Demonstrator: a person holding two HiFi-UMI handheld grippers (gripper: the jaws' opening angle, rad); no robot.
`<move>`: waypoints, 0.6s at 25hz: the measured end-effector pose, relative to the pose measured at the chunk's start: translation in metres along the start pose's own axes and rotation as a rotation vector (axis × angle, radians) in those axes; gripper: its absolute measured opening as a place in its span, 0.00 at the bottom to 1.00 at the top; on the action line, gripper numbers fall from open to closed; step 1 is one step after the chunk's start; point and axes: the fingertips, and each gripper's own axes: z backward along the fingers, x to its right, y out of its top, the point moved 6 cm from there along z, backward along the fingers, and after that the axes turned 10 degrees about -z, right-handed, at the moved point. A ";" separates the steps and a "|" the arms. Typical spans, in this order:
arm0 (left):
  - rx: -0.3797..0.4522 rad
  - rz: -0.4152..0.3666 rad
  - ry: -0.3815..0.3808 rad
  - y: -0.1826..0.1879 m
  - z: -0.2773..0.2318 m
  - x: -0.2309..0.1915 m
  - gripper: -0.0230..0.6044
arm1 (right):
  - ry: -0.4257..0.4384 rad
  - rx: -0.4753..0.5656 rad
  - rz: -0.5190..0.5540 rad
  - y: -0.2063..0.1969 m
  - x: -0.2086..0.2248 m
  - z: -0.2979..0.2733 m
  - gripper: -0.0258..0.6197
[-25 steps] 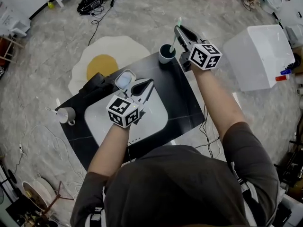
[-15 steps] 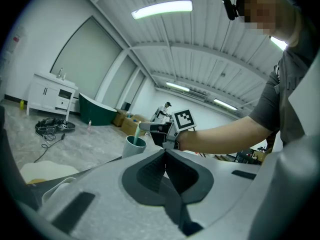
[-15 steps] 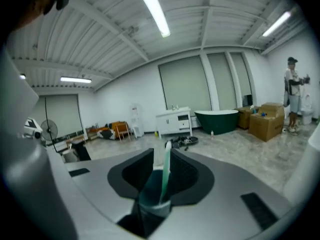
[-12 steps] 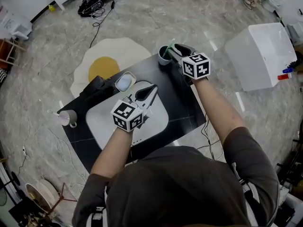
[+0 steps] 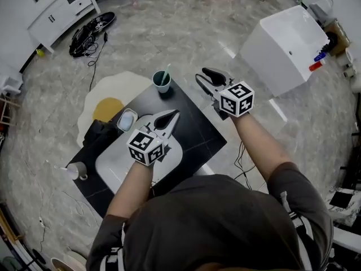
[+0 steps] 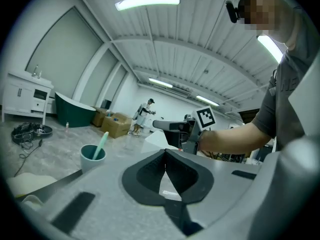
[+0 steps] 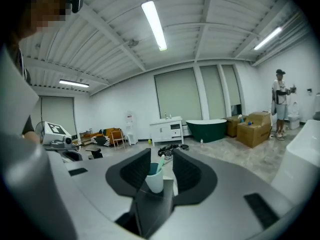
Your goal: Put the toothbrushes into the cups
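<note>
Since one second ago the right gripper [image 5: 201, 74] has let go of the toothbrush [image 5: 165, 75], which it then held over the teal cup [image 5: 162, 83], and it has drawn back to the right of the cup. Its jaws have just been opening and now stand wide apart with nothing between the pads. In the right gripper view the cup [image 7: 154, 179] shows in the gap only because it is on the line of sight, well apart from the right gripper [image 7: 161, 154]. The left gripper [image 5: 176, 114] has its jaws together at the tips and holds nothing, as the left gripper view shows [image 6: 165, 151]. It hangs over the white tray [image 5: 110, 165] on the black table [image 5: 197, 129] and has moved only a little. The toothbrush stands in the teal cup at the far corner of the table, leaning on the rim with its upper end out [image 6: 101, 143]. I judge that this brush is placed. A pale cup [image 5: 76, 171] is at the near left corner with something thin sticking from it, too small to identify. I see no other loose brush, so I cannot say whether more work remains.
</note>
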 end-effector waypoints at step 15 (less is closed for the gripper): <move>-0.034 -0.148 -0.491 0.050 -0.174 0.224 0.05 | -0.544 0.200 -0.059 -0.023 0.048 0.451 0.12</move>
